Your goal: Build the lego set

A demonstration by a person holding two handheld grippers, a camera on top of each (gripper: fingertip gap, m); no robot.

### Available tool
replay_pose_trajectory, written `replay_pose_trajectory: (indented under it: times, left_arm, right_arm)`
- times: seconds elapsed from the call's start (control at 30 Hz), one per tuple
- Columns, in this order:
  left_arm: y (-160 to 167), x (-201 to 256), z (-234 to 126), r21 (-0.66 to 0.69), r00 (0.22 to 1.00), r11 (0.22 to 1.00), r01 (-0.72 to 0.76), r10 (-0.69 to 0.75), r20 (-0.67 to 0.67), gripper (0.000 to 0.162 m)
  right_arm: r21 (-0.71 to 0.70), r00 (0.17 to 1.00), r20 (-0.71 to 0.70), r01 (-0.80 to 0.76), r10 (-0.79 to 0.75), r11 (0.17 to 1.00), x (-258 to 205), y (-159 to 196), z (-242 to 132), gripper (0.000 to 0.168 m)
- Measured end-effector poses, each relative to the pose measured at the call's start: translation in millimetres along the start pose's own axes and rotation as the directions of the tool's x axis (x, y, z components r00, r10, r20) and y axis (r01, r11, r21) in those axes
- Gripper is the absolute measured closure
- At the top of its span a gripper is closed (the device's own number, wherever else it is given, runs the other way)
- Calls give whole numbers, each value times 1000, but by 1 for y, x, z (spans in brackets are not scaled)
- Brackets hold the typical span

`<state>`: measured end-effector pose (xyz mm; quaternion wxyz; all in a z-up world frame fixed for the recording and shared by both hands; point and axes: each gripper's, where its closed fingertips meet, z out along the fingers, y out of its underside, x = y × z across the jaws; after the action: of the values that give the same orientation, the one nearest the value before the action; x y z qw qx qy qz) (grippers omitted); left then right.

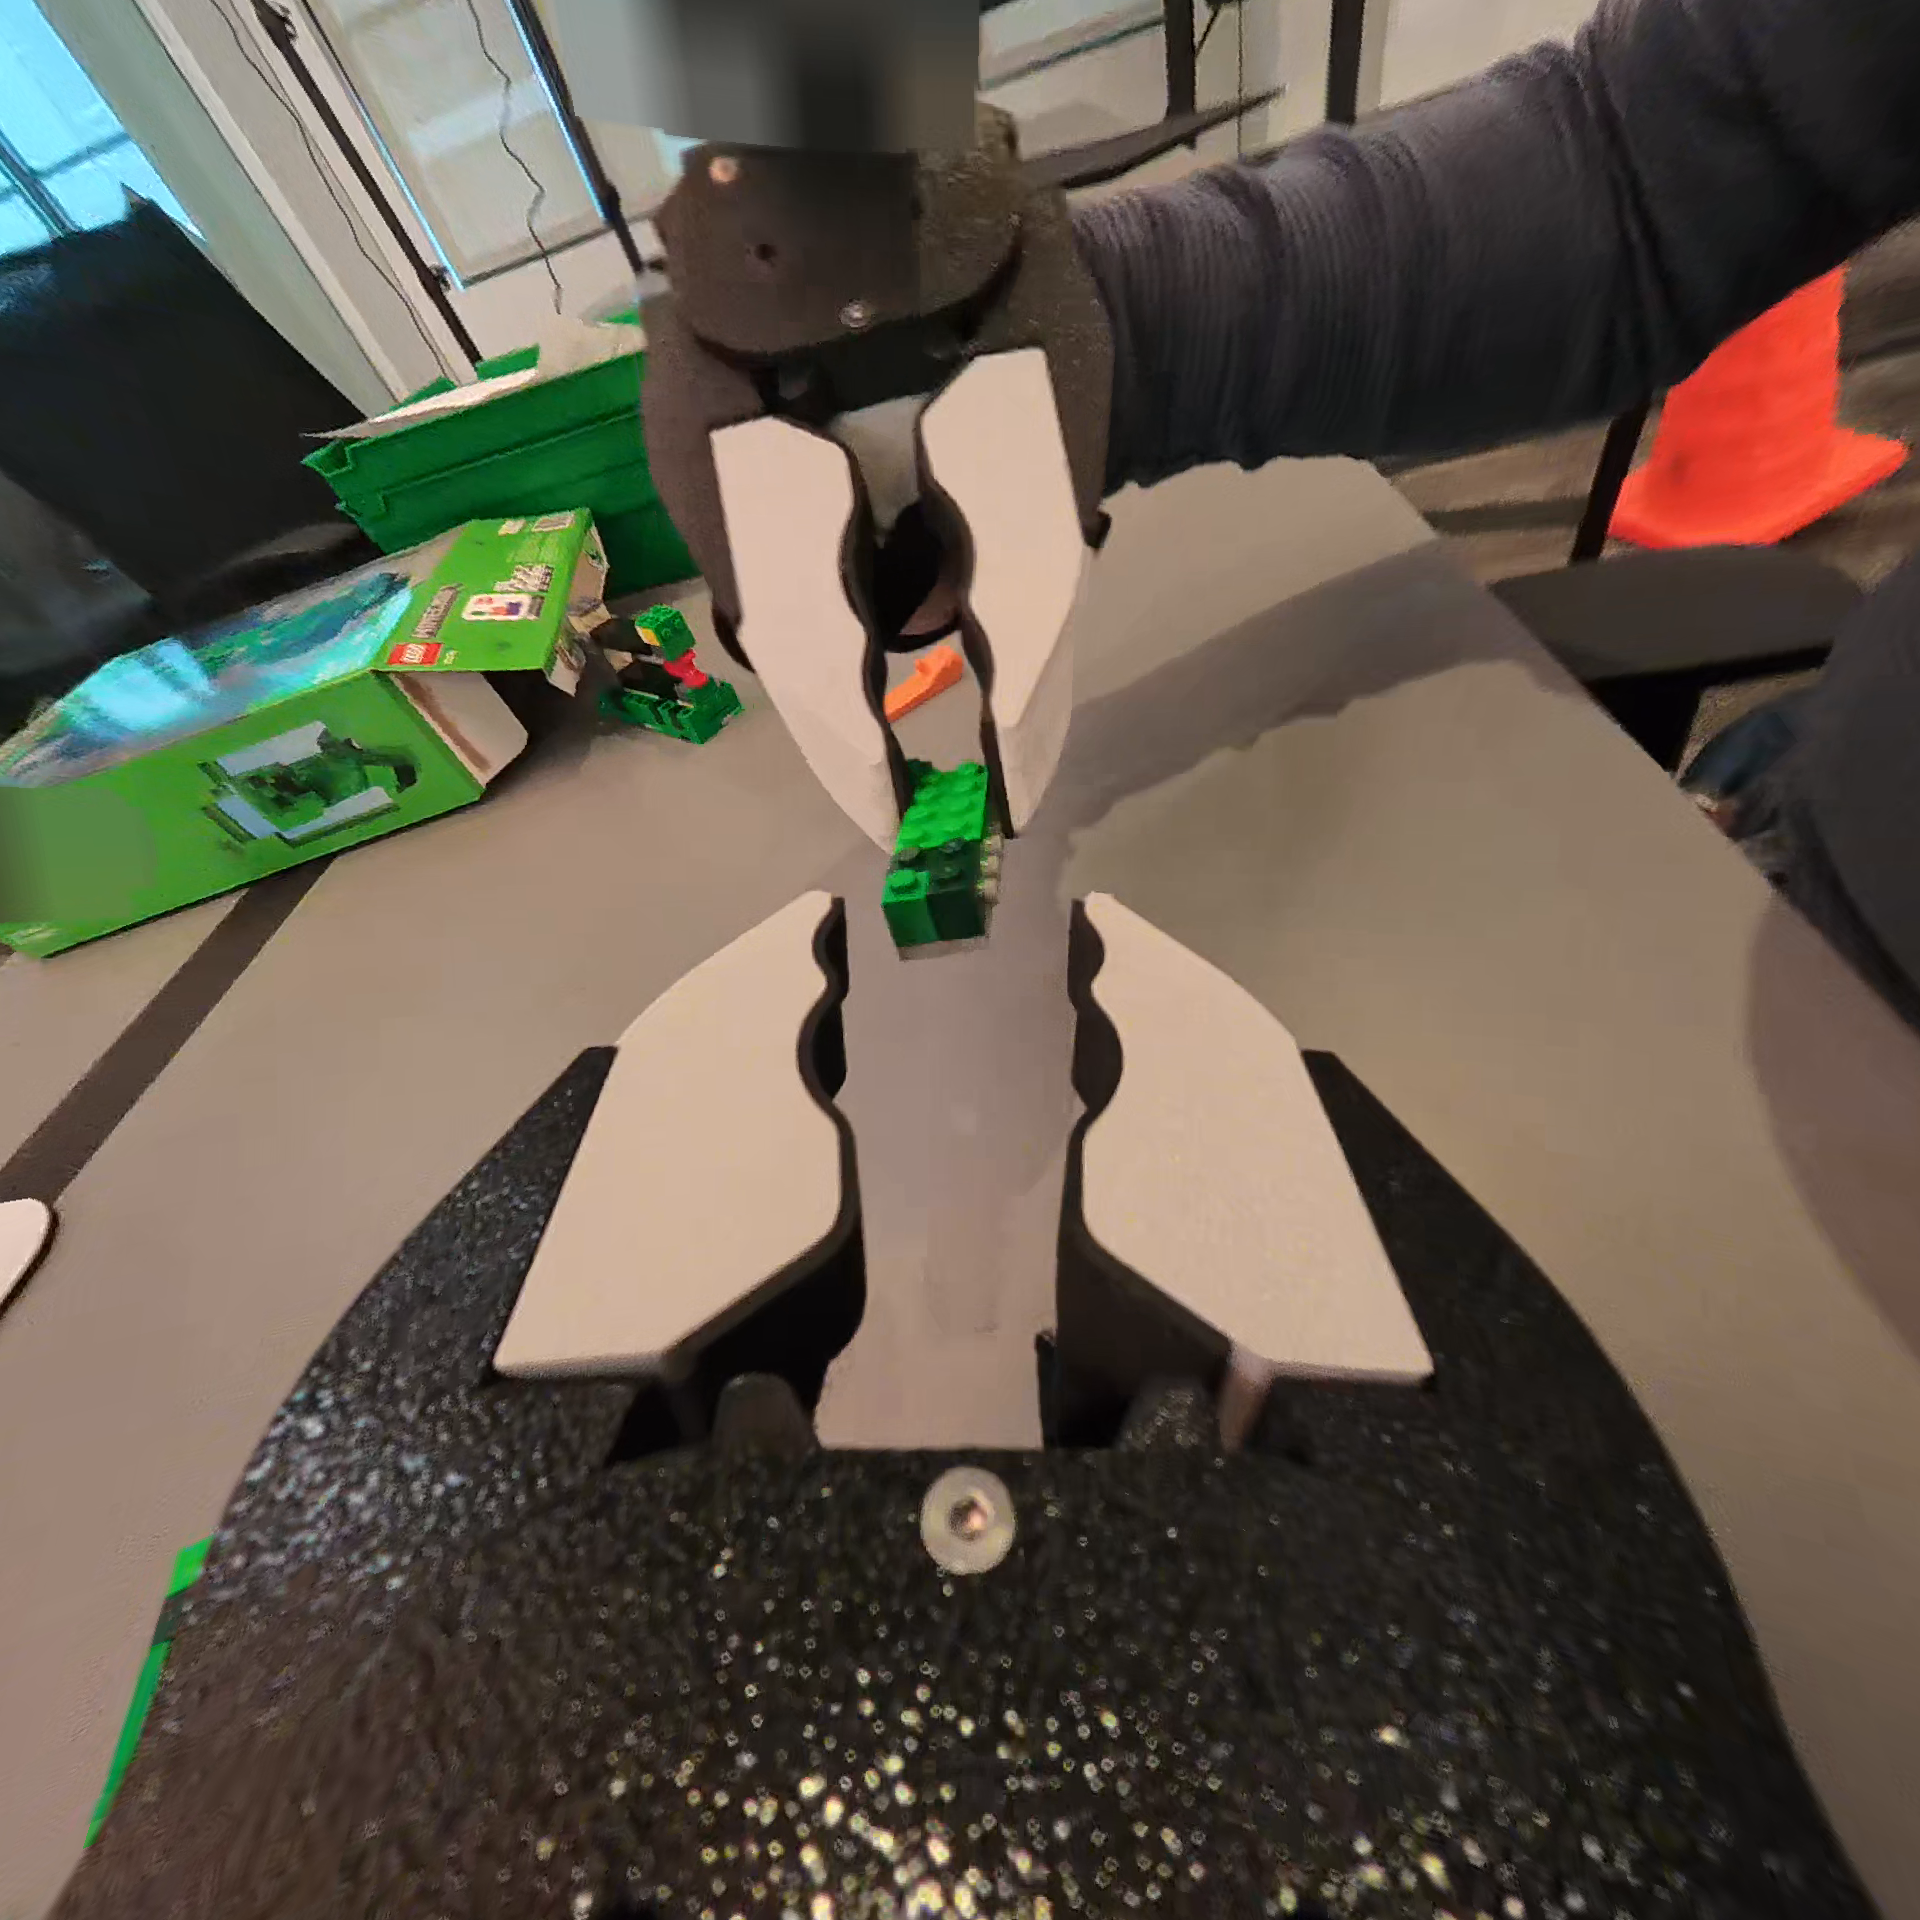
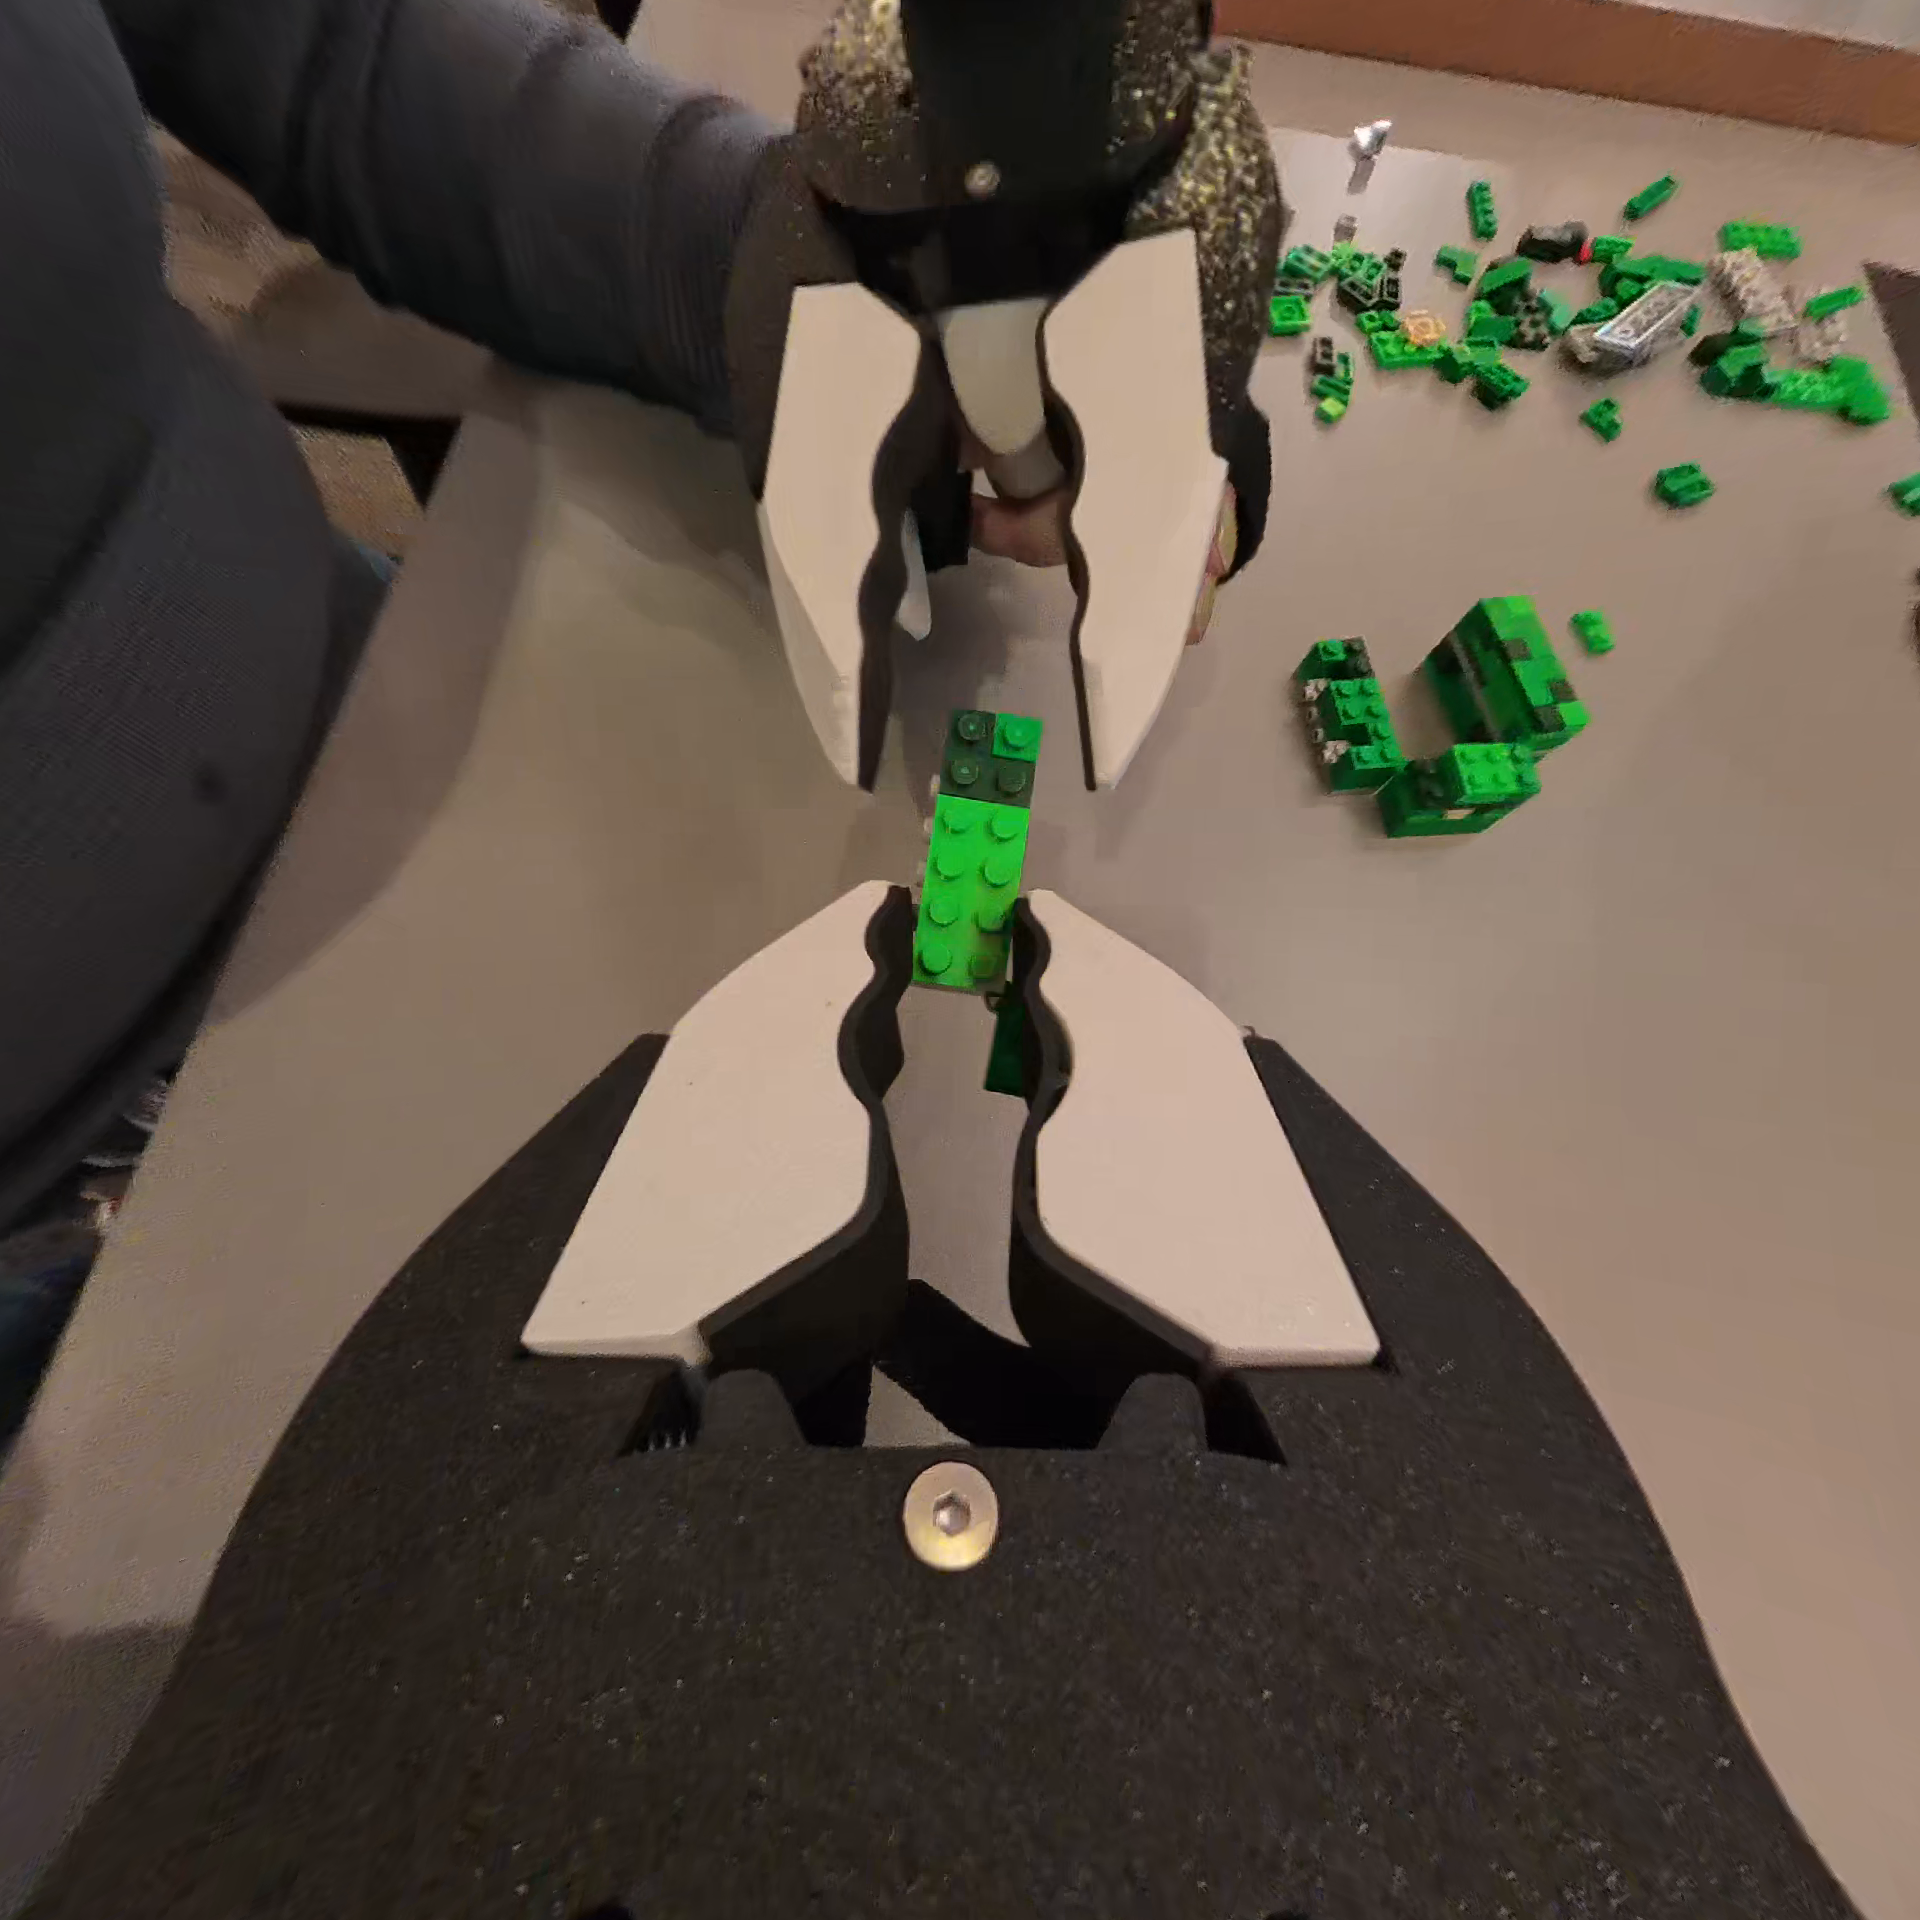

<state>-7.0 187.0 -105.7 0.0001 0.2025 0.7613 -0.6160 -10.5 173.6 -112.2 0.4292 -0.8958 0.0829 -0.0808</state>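
Observation:
A green brick assembly [image 2: 971, 894], bright green with a dark green end, is held in the air above the grey table [image 2: 1351, 1143]. My right gripper [image 2: 956, 902] is shut on its bright green end. In the left wrist view the right gripper [image 1: 951, 821] comes down from above with the assembly [image 1: 935, 883]. My left gripper [image 1: 958, 914] is open and faces it tip to tip. The dark green end sits just between the left gripper's [image 2: 977, 779] tips without clearly touching them.
Loose green bricks [image 2: 1558, 312] lie at the far right, with a partial green build [image 2: 1455, 717] nearer. A green set box [image 1: 260, 748], a small built figure [image 1: 670, 675], an orange brick separator [image 1: 925, 681] and green trays [image 1: 499, 457] lie beyond. Both grippers' tips are roughly 20 cm from the partial green build [image 2: 1455, 717].

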Motion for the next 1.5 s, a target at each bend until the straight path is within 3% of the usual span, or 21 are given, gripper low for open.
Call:
replay_pose_trajectory:
  times: [0.03,0.1,0.4,0.5,0.6,0.7,0.77,0.83,0.93,1.1,1.5]
  left_arm:
    - [-2,-1,0,19,1000,1000,3,-3,10,127]
    - [-3,-2,-1,33,1000,999,9,-10,10,142]
    - [0,-16,-6,39,996,999,-15,11,94,144]
    - [1,-28,-15,53,986,998,-34,25,164,144]
    - [6,-47,-28,104,967,994,-18,-9,253,144]
    - [20,-63,-40,92,942,996,-21,-11,334,144]
    - [28,-72,-46,67,924,998,-20,-7,383,144]
    - [32,-78,-51,59,908,998,-19,-7,418,144]
    - [35,-78,-49,46,910,999,-7,-13,415,144]
    - [40,-72,-40,39,925,999,-8,-7,380,144]
    - [37,-76,-44,73,917,997,-3,-27,398,144]
  right_arm:
    - [-14,1000,-12,27,-28,1000,0,-2,1,150]
    - [-29,996,-34,80,-81,996,1,-6,2,150]
    - [-109,952,-181,230,-247,967,19,-10,6,150]
    - [-93,898,-366,227,-245,969,46,-15,0,125]
    - [78,828,-552,166,-96,983,78,-24,-17,105]
    - [328,637,-753,143,166,934,116,-18,-44,114]
    - [451,528,-786,136,321,882,132,-2,-53,121]
    - [489,463,-800,133,382,862,143,13,-50,121]
    - [466,430,-823,140,370,874,150,14,-48,122]
    - [480,437,-819,167,371,861,140,9,-45,124]
    - [570,547,-724,130,421,811,136,8,-37,134]
